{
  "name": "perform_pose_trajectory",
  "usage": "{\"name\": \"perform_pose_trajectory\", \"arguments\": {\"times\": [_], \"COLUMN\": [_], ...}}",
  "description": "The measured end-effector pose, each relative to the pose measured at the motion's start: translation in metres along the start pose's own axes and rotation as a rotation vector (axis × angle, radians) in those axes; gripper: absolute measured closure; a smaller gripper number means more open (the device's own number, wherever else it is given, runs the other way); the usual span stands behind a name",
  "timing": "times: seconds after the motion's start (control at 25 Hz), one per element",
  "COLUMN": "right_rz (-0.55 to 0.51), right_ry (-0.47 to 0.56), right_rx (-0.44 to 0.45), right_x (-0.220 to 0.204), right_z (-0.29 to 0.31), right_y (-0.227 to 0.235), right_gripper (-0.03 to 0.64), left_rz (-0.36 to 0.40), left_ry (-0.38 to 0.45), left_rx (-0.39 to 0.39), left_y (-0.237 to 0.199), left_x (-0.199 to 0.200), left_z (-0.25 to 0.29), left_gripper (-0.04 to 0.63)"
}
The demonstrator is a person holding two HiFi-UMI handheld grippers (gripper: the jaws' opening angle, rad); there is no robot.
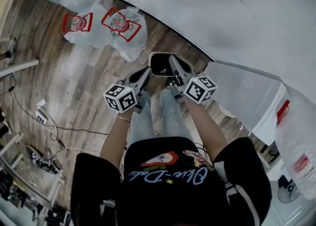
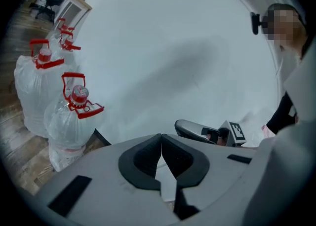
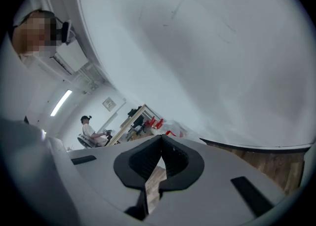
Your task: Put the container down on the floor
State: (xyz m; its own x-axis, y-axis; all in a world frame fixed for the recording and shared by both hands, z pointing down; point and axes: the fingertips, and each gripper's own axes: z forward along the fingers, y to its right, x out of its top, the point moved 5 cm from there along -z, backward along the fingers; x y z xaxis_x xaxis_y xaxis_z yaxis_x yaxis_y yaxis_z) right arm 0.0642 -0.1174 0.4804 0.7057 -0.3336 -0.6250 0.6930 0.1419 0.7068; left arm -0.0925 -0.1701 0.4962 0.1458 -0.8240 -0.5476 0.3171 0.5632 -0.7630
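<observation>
Head view: left gripper [image 1: 146, 70] and right gripper [image 1: 173, 59] reach toward 12 o'clock, tips at either side of a dark, pale-rimmed container [image 1: 159, 64] low beside the white wall [image 1: 237, 13] (whether it touches the wood floor [image 1: 84, 77], I cannot tell). Left gripper view: jaws pressed together, nothing between them, bagged water jugs [image 2: 71, 121] at 9 o'clock. Right gripper view: jaws likewise closed and empty.

This looks like an office-style lab or work room. A pale wood-plank floor [image 1: 84, 82] meets a plain white wall [image 1: 222, 8]. A white power strip [image 1: 41, 115] lies among loose cables, and big clear plastic water jugs with red handles [image 1: 118, 27] stand by the wall. A seated person [image 3: 91, 130] works at a long wooden bench [image 3: 127, 123] under a ceiling strip light [image 3: 60, 102].
</observation>
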Motion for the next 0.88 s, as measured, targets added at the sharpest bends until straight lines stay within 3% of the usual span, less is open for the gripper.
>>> {"name": "perform_pose_trajectory", "arguments": {"times": [0.32,0.52,0.88], "right_rz": [-0.309,-0.366,-0.479], "right_ry": [-0.021,0.021,0.083], "right_rx": [0.052,0.083,0.11], "right_x": [0.058,0.085,0.114], "right_z": [-0.027,-0.04,-0.075], "right_y": [-0.063,-0.093,-0.139], "right_gripper": [0.617,0.617,0.617], "left_rz": [0.229,0.332,0.423], "left_ry": [0.033,0.067,0.125], "left_rx": [-0.004,-0.02,-0.054], "left_y": [0.065,0.101,0.157], "left_x": [0.049,0.079,0.106], "left_z": [-0.023,-0.038,-0.067], "left_gripper": [0.591,0.591,0.591]}}
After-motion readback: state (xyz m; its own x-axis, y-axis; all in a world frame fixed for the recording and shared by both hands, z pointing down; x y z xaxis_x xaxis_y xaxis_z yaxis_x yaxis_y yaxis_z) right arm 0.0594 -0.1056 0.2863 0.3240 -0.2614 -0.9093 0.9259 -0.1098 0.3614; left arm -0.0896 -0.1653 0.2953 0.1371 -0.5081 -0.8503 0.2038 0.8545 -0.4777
